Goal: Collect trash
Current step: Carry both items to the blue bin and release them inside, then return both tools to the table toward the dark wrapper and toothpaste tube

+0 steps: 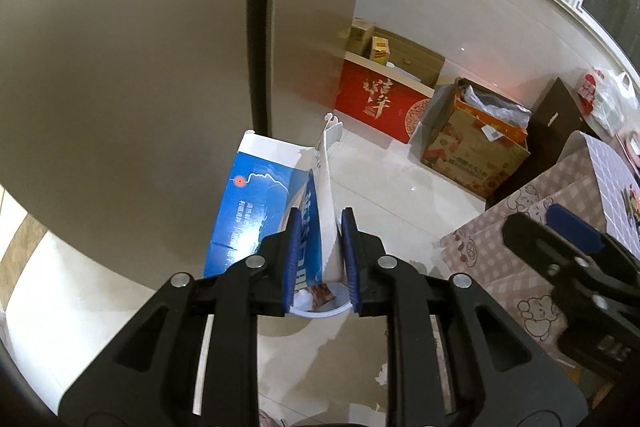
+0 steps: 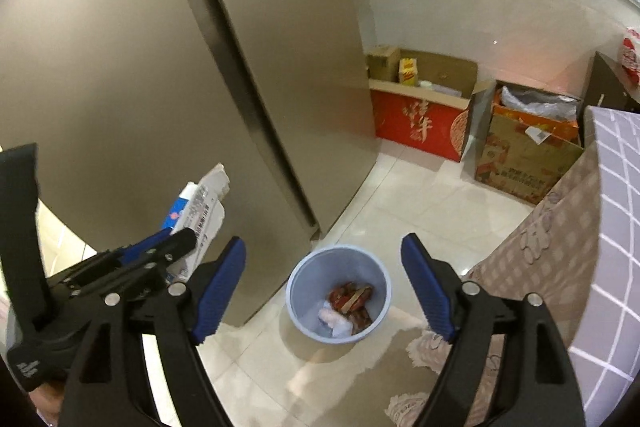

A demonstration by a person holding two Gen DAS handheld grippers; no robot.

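Note:
My left gripper [image 1: 320,227] is shut on a flattened blue and white carton [image 1: 256,199] and holds it above a pale blue trash bin [image 1: 320,311], whose rim shows between the fingers. In the right wrist view the bin [image 2: 298,291] stands on the tiled floor beside the fridge, with red wrappers and white tissue inside. My right gripper [image 2: 323,255] is open and empty above the bin. The left gripper [image 2: 176,247] with the carton [image 2: 200,211] appears at the left of that view.
A large grey fridge [image 2: 160,67] stands to the left. A red box [image 2: 416,127] and a cardboard box [image 2: 524,159] sit by the far wall. A table with a patterned cloth [image 2: 560,247] is on the right.

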